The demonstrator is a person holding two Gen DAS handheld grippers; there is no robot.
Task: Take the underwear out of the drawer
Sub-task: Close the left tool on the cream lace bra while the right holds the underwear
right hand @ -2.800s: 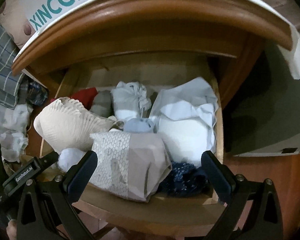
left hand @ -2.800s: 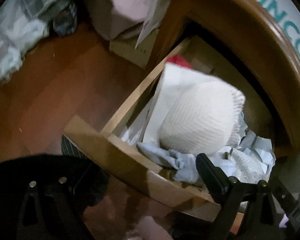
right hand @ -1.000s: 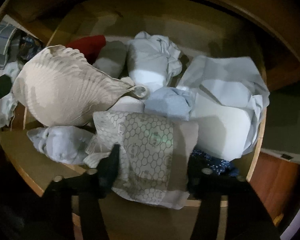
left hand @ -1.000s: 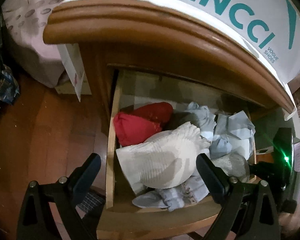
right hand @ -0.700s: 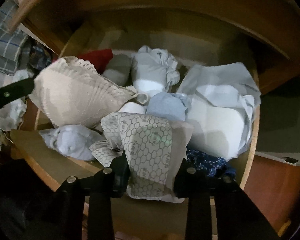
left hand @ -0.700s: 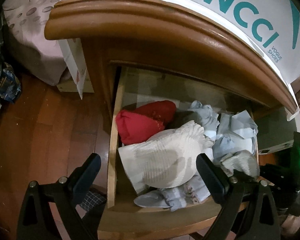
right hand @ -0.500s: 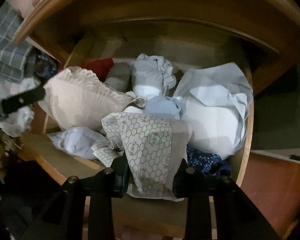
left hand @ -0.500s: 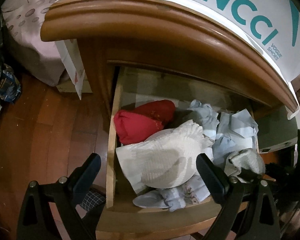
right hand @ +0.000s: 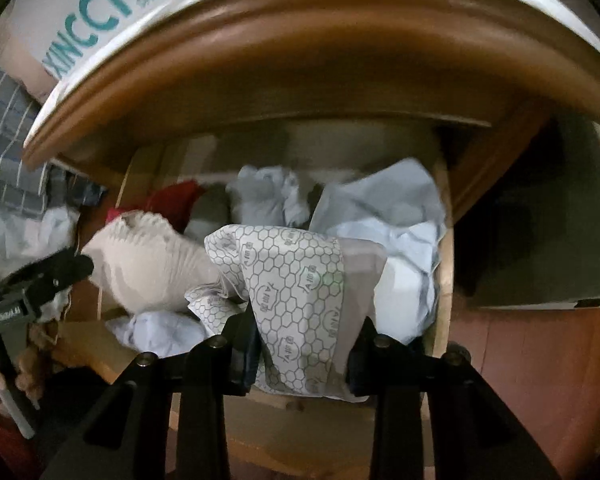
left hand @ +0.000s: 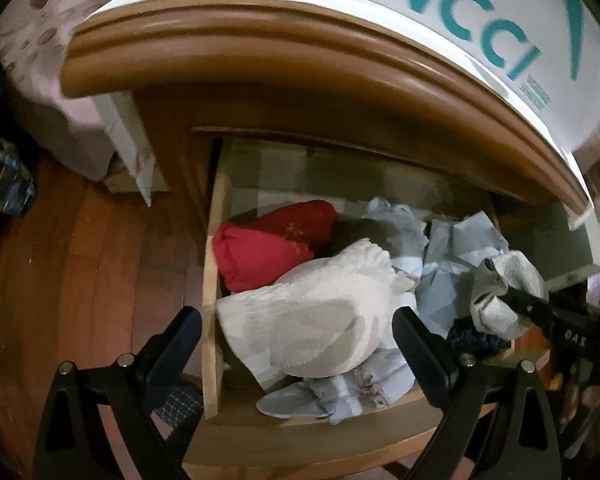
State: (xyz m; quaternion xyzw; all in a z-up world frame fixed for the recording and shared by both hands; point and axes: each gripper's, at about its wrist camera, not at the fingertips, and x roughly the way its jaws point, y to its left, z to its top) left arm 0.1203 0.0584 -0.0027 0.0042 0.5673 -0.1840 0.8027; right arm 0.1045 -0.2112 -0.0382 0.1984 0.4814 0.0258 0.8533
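Right gripper [right hand: 302, 354] clamps the honeycomb-print underwear [right hand: 296, 280] at the drawer's [left hand: 300, 446] front edge: light, limp cloth, best pinched mid-fold. Left gripper [left hand: 296, 346] gapes empty.

drawer [left hand: 210, 320]: pale, matt bare wood
nightstand top [left hand: 260, 60]: glossy varnished wood
floor [left hand: 80, 280]: reddish polished boards
underwear [right hand: 296, 280]: soft printed cloth
bra [left hand: 320, 312]: ribbed cream fabric
fingers [left hand: 172, 344]: matt black plastic

underwear [right hand: 296, 280]: grey-white, hexagon print | folded, apparently lifted | above open drawer [right hand: 444, 280]
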